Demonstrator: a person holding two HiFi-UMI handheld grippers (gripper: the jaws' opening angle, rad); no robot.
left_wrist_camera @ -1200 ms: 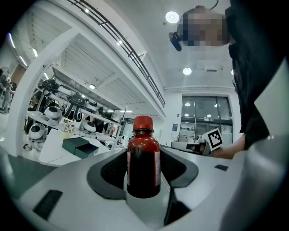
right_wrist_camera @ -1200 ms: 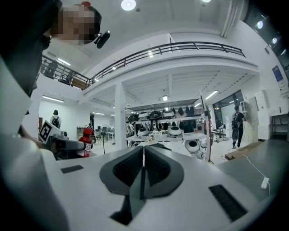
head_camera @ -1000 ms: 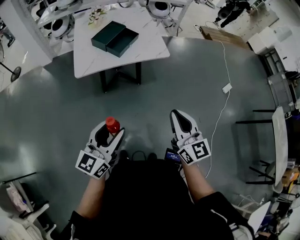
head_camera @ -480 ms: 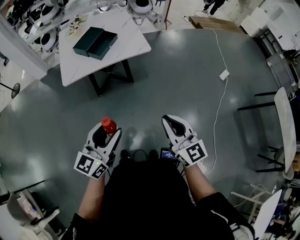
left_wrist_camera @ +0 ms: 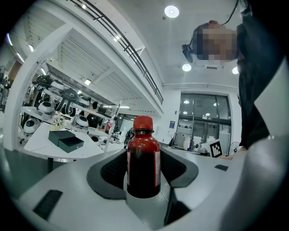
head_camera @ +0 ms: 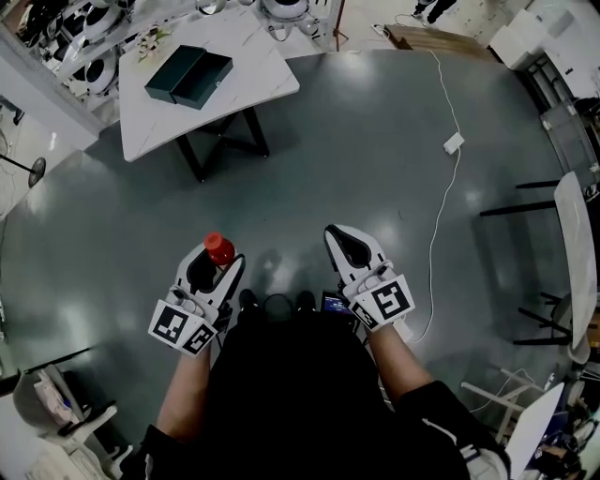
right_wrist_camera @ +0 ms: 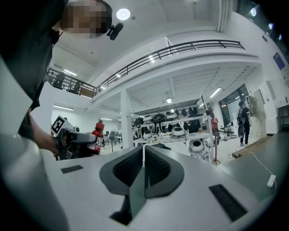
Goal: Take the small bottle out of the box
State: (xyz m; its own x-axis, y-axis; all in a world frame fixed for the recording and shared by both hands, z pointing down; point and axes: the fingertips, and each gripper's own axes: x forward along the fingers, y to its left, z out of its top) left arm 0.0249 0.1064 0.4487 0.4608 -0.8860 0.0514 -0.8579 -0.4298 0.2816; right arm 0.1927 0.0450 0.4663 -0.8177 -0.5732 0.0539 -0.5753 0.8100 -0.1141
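Grey floor, white table

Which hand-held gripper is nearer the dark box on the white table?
Left. The left hand-held gripper, holding the red bottle, is well short of the box; the right hand-held gripper, shut empty, is farther off to its side.

Bright, even indoor light from round ceiling lamps, blown out to white. Grey floor shows pale sheen patches, soft shadow under the table. Gripper views: heavy fisheye, black corners, near jaw surfaces soft; bottle crisp. Head view edges bowed.
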